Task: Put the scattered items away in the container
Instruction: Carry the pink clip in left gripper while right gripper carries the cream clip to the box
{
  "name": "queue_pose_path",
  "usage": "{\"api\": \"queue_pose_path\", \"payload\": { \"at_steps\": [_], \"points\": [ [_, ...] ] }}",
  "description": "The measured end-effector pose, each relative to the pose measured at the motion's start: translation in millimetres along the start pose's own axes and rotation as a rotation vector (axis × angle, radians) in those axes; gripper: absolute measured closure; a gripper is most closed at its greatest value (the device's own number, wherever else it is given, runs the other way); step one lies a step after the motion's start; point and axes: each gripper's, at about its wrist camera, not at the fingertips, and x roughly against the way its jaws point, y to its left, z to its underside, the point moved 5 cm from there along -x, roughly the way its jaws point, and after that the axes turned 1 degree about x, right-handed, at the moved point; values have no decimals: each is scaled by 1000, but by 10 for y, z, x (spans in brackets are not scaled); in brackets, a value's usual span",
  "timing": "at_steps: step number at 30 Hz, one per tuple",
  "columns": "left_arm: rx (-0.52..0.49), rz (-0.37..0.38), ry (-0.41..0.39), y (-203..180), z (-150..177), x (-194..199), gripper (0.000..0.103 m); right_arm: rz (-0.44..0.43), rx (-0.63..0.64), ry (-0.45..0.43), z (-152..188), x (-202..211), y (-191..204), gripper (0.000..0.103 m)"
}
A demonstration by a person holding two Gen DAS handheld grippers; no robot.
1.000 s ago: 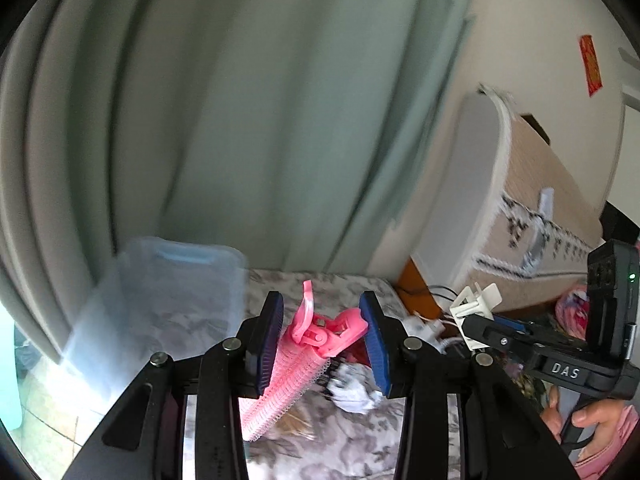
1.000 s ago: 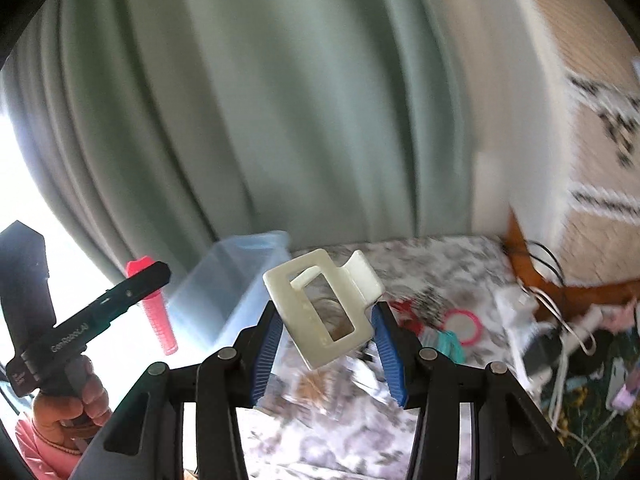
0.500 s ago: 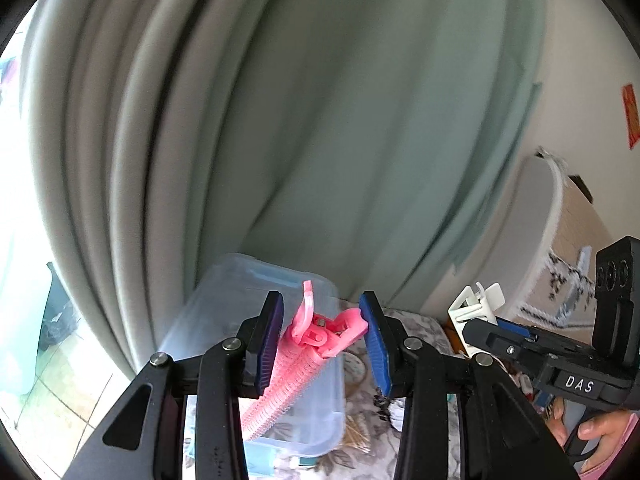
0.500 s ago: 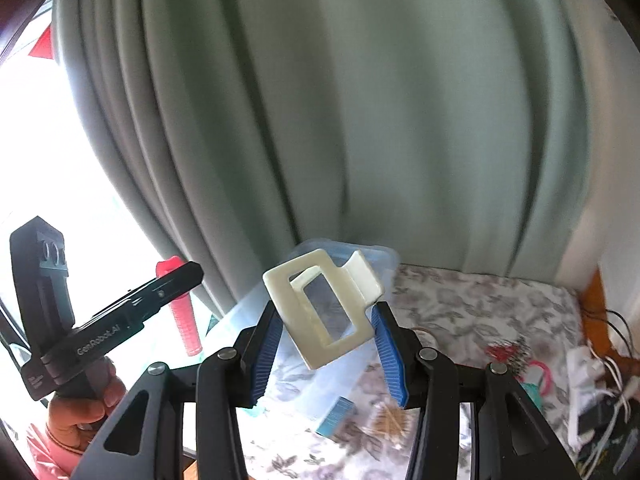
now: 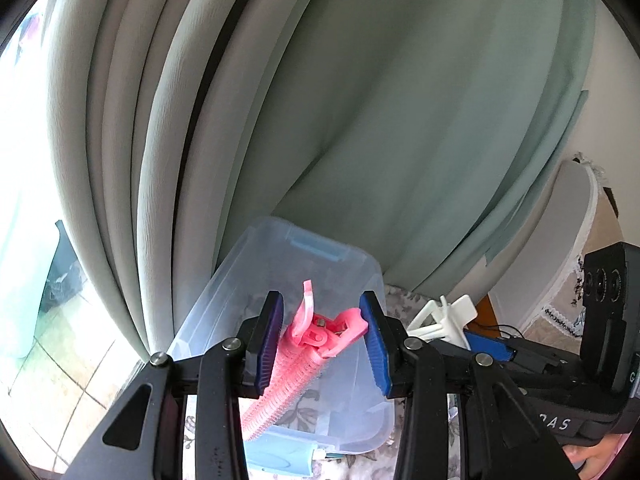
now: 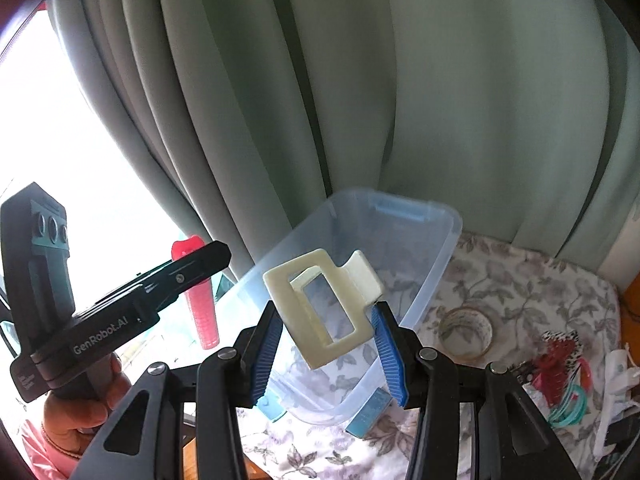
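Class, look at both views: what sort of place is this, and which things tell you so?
Probably a home bedroom: long curtains by a window, a floral cloth, and hair ties scattered on it.

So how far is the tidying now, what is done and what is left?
Done: nothing shows in the bin yet. In hand: the left claw grips a pink roller, the right claw a cream clip, both before the bin. Left: tape roll, hair ties and red clip.

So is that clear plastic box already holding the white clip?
No, the white clip is pinched between the right gripper pads, up in front of the clear plastic box, not lying inside it.
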Motion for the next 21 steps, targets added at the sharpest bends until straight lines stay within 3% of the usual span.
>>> {"api": "queue_pose_path", "payload": {
  "at_steps": [7, 21],
  "points": [
    [24, -14, 57, 111, 77, -215, 62, -12, -6, 55, 59, -261, -47, 53],
    [32, -33, 98, 195, 186, -352, 62, -13, 1, 122, 165, -573, -79, 53]
  ]
}}
